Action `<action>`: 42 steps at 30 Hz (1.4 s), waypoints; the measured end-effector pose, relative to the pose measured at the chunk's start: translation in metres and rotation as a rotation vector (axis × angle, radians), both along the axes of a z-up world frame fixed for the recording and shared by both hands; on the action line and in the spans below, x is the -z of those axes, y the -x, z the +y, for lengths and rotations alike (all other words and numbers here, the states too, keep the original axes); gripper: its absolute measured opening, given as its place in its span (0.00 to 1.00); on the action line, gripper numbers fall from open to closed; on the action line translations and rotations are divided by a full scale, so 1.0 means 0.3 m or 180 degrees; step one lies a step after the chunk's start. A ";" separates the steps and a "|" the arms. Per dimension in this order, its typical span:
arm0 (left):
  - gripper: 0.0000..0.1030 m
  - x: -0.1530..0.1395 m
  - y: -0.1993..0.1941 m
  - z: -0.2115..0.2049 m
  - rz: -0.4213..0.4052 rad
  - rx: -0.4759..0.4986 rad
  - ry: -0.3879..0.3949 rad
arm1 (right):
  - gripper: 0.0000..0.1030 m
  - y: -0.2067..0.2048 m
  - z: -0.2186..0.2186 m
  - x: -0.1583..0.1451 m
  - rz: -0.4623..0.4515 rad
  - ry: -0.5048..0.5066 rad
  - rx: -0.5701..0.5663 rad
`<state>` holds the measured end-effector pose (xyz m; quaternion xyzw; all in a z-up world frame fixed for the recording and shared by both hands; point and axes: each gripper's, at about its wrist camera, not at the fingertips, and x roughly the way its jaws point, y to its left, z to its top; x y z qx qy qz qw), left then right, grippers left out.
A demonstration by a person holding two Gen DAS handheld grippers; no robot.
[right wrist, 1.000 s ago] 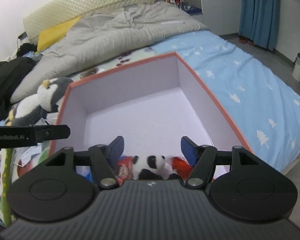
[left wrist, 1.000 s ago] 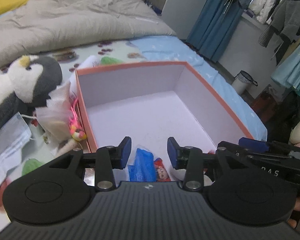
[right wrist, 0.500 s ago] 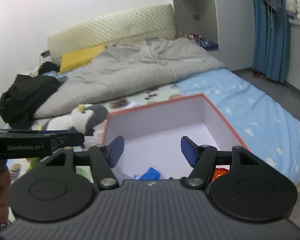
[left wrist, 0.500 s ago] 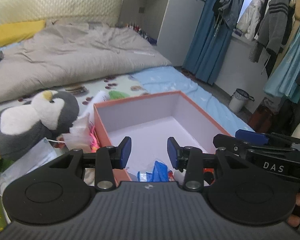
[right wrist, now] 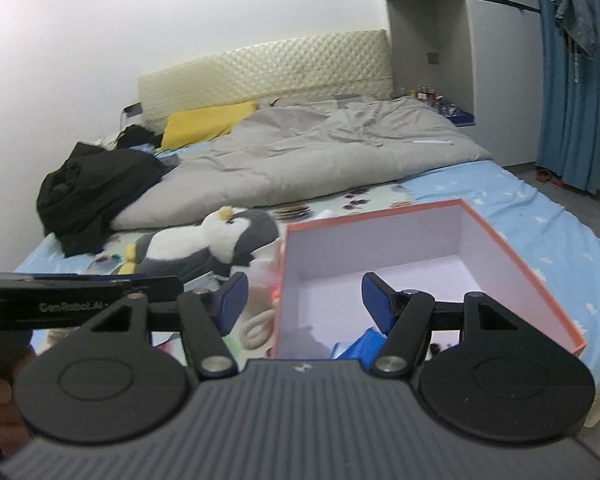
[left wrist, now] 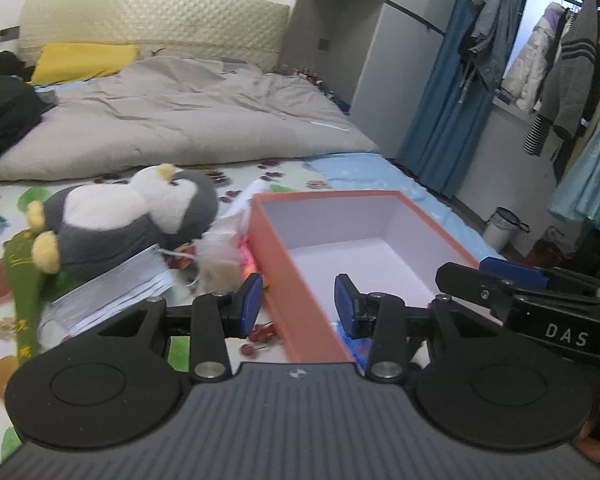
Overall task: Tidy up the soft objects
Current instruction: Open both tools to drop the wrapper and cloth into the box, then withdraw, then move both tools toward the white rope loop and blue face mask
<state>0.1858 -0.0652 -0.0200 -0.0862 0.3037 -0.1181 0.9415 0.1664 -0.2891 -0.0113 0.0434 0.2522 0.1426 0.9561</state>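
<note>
The left gripper is hanging over the bed with its jaws spread and nothing between them, straddling the near left wall of the box. The right gripper is hovering just beside it, likewise agape and empty, its left finger outside the box and its right finger over the inside.

The box is sitting on the bed, orange outside, pale inside. A blue packet is lying at its near end, partly hidden behind the grippers; whatever else lies there cannot be made out.

The penguin is lying on its side on the sheet, left of the box and apart from it. A face mask is lying just in front of the penguin. A small gauze pouch is resting against the box's outer left wall.

A grey duvet is covering the far half of the bed, with a yellow pillow and dark clothes beyond.
</note>
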 end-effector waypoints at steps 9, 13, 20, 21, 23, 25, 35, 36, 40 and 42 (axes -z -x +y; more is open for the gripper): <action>0.44 0.084 0.054 0.127 0.0141 -0.0219 -0.0003 | 0.64 0.051 0.126 0.055 0.0060 0.0119 -0.0107; 0.44 0.120 0.082 0.167 0.0204 -0.0283 -0.0023 | 0.64 0.072 0.178 0.090 0.0124 0.0140 -0.0151; 0.44 0.198 0.148 0.239 0.0352 -0.0428 -0.0076 | 0.64 0.118 0.263 0.151 0.0267 0.0243 -0.0300; 0.44 0.209 0.158 0.249 0.0377 -0.0448 -0.0065 | 0.64 0.125 0.272 0.160 0.0288 0.0260 -0.0307; 0.44 0.232 0.175 0.268 0.0429 -0.0498 -0.0081 | 0.64 0.135 0.285 0.179 0.0356 0.0260 -0.0334; 0.45 0.250 0.186 0.284 0.0470 -0.0544 -0.0091 | 0.64 0.145 0.301 0.195 0.0403 0.0264 -0.0370; 0.53 0.379 0.151 0.366 0.0682 -0.0712 -0.0163 | 0.64 0.102 0.397 0.275 0.0502 0.0434 -0.0494; 0.53 0.391 0.136 0.371 0.0698 -0.0718 -0.0194 | 0.63 0.088 0.404 0.281 0.0510 0.0440 -0.0486; 0.53 0.438 0.069 0.400 0.0780 -0.0744 -0.0261 | 0.63 0.030 0.425 0.306 0.0531 0.0456 -0.0475; 0.54 0.455 0.033 0.416 0.0795 -0.0746 -0.0272 | 0.63 0.000 0.435 0.322 0.0562 0.0443 -0.0468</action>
